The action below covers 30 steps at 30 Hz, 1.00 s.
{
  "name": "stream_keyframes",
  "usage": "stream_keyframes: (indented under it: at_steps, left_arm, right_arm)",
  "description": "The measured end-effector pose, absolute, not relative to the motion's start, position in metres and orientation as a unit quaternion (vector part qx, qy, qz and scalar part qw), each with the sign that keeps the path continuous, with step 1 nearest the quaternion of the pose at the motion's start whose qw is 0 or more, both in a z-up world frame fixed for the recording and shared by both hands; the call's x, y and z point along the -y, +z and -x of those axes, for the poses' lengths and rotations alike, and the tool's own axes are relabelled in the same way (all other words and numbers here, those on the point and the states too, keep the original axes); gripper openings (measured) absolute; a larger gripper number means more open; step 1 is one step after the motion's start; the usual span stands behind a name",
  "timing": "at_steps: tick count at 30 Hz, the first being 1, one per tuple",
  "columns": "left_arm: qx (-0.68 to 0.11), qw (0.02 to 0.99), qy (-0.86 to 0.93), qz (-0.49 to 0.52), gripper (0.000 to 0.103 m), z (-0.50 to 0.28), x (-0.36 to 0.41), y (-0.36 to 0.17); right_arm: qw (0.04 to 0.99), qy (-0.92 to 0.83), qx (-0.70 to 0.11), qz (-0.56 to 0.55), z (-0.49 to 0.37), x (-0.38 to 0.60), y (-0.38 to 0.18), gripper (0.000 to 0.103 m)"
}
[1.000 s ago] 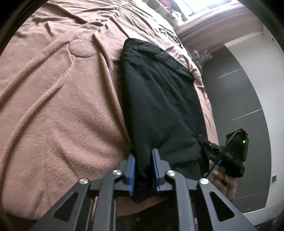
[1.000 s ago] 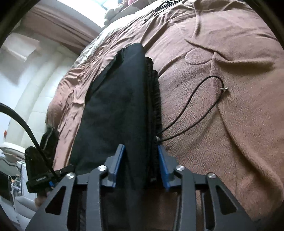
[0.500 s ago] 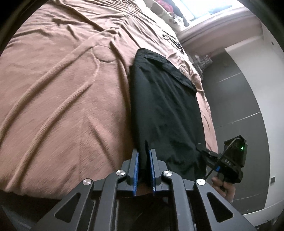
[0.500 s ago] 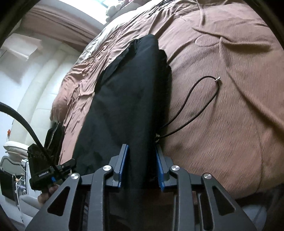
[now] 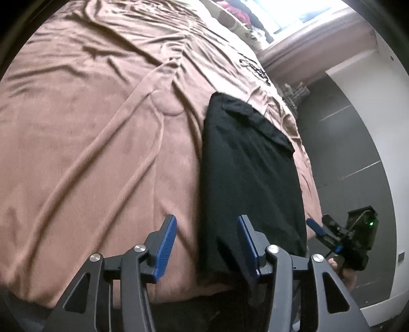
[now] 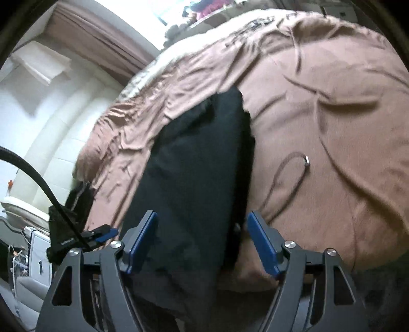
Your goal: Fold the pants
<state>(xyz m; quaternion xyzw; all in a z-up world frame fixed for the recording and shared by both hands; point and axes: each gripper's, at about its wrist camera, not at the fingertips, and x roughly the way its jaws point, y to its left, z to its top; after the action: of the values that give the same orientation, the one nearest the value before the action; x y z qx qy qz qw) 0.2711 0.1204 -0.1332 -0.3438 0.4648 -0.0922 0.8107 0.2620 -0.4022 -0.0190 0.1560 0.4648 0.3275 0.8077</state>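
the black pants (image 5: 250, 178) lie folded into a long narrow strip on the brown blanket (image 5: 102, 143) of the bed, running lengthwise away from both cameras, close to the bed's side edge. their near end hangs a little over the near edge of the bed.

left tongs (image 5: 207, 242): released. the blue pads (image 5: 166, 245) stand wide apart; the left pad is over bare blanket, the right pad over the near end of the pants. the long left edge of the strip runs into the gap between them. whether either pad touches the cloth cannot be told.

right tongs (image 6: 203, 242): released. the jaws are spread, with the near end of the pants lying between them; dark cloth fills most of the gap, and a strip of blanket shows by the right pad. contact between pads and cloth cannot be told, and this view is blurred by motion.

a thin black cord (image 6: 283, 184) with a small metal tip lies looped on the blanket just to the right of the pants, in the right wrist view.

in the left wrist view the right tongs (image 5: 342, 235) appear at the far right, beside the corner of the pants, with a green light on the body and the holder's hand (image 5: 345, 273) beneath. in the right wrist view the left tongs (image 6: 84, 235) appear at lower left with a black cable (image 6: 30, 171) arching over them.

beyond the bed: grey floor (image 5: 358, 153), white wall, bright window (image 5: 288, 12).
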Motion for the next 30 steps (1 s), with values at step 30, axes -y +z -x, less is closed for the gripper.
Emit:
stream_keyframes:
  at_steps: [30]
  left_arm:
    - [-0.487,0.798,-0.119,0.335,0.051,-0.383,-0.117,-0.157]
  right_arm:
    - [0.708,0.381,-0.550,-0.225,-0.375,0.362,-0.099,0.071]
